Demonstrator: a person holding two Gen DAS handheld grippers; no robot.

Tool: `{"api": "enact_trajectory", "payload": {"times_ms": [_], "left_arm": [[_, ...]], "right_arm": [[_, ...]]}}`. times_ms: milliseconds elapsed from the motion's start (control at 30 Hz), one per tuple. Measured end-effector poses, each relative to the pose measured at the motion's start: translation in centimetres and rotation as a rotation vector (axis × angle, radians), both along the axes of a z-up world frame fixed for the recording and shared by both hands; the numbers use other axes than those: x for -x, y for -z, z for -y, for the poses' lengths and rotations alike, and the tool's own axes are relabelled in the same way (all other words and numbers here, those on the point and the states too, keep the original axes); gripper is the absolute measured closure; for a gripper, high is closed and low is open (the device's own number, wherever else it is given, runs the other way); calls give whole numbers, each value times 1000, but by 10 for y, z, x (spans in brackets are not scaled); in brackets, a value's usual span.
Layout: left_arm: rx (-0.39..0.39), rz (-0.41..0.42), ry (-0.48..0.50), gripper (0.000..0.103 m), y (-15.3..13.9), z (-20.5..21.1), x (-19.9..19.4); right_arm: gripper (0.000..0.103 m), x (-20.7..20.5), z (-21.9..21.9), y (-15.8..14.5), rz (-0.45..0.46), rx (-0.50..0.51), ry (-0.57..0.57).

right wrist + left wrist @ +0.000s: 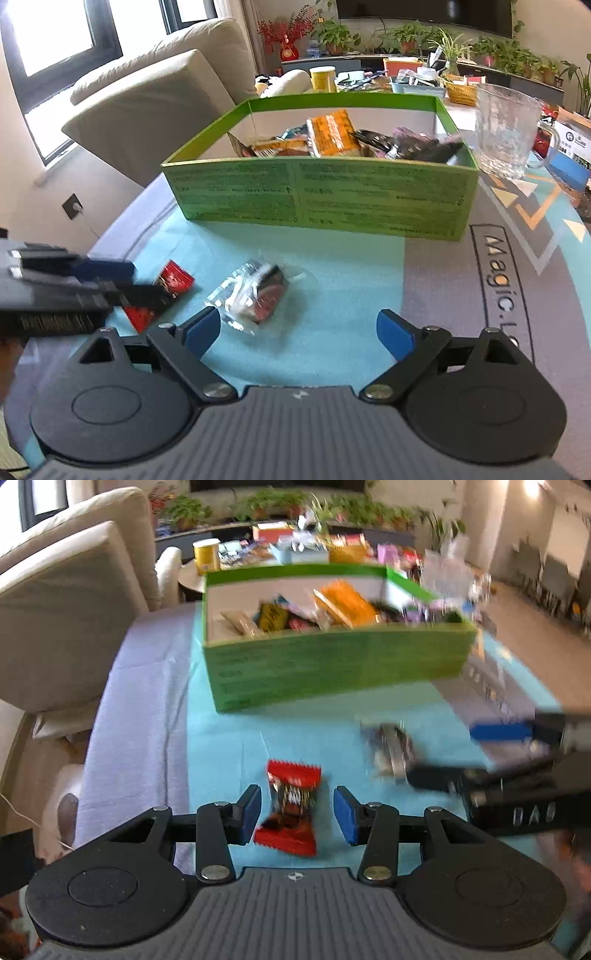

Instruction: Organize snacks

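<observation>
Two loose snacks are lying on the mat: one red packet [291, 806] and one clear packet [255, 293]. One green box [321, 195] is sitting behind, one glass jug [506, 131] beside it.

Mat [517, 295]: "Magic.L", rest cut off.

Left gripper [297, 814] fingers apart, red snack packet [291, 806] lying between, untouched; green box [332, 668] beyond.
</observation>
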State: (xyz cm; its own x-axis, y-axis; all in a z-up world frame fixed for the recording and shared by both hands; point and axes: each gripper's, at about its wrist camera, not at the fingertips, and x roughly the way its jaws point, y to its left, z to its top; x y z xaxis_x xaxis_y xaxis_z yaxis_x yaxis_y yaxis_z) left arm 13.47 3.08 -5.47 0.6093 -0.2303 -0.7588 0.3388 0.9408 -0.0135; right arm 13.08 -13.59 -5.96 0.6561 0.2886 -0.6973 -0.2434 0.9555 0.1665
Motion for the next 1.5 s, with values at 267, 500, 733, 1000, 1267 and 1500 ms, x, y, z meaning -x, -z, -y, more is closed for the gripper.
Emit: {"api": "enact_trajectory", "payload": {"times_ms": [267,500,733,1000,1267,1500], "left_arm": [[61,18,-72,80,2,-20,1],[86,61,-157,80,-11,-40,2],[82,27,-167,80,-7,-40,-2],[86,34,-155,80,-9,-34,-3],[82,36,-143,80,-13,-26,-3],[86,71,-125,80,-26,-17,-6]], "right_arm": [[38,-13,-29,-4,16,38,-6],[38,-21,-46,2,3,67,-19],[38,-16,-56,11,19,131,-43],[49,-9,-34,3,39,91,0],[49,-5,-24,-16,92,65,16],[49,-16,-12,-44,201,51,34]]}}
